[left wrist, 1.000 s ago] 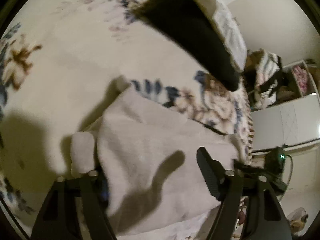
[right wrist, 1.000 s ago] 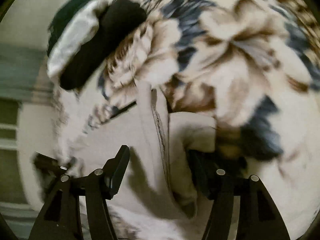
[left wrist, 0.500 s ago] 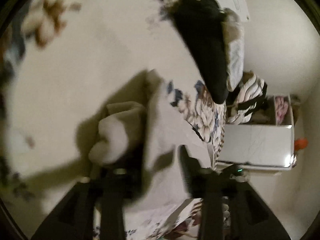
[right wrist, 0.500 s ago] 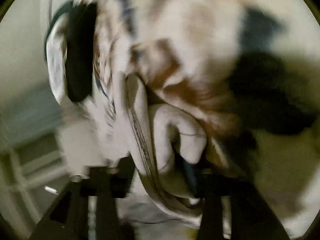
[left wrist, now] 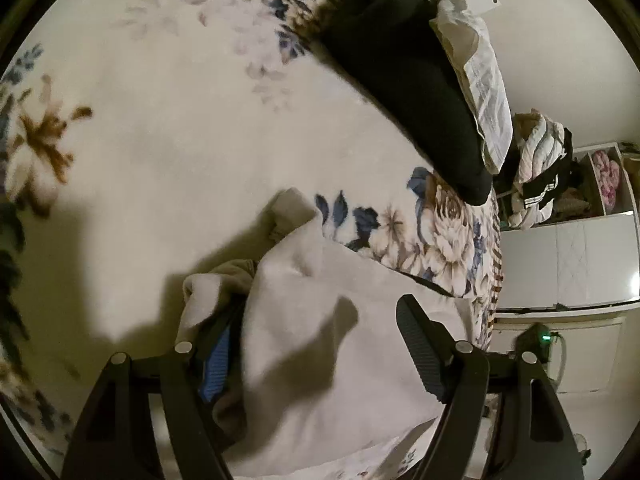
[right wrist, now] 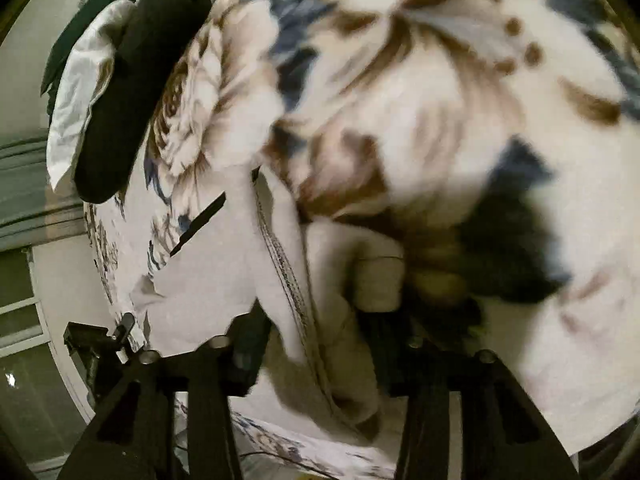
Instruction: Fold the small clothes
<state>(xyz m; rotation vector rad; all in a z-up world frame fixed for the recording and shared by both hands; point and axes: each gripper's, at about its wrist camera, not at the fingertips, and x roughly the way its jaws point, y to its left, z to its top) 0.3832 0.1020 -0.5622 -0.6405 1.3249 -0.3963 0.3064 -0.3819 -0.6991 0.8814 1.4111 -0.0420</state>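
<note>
- Garment [left wrist: 320, 344], white and small, lies bunched on floral blanket [left wrist: 160, 160] between left gripper [left wrist: 316, 344] fingers, jaws wide apart, nothing pinched
- Right gripper [right wrist: 316, 344] straddles stitched hem, jaws apart; real grip? cannot tell, blurry
- Judged early or mid fold: one edge rolled up, no neat fold yet, flattening and folds left
- Fabric soft, fleecy, rumpled
- Farther out: black clothes [left wrist: 412, 92] piled near bed edge

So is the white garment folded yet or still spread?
Partly folded. The white garment is bunched and doubled over near the left gripper, its hem turned up by the right gripper; not a flat, finished fold.
</note>
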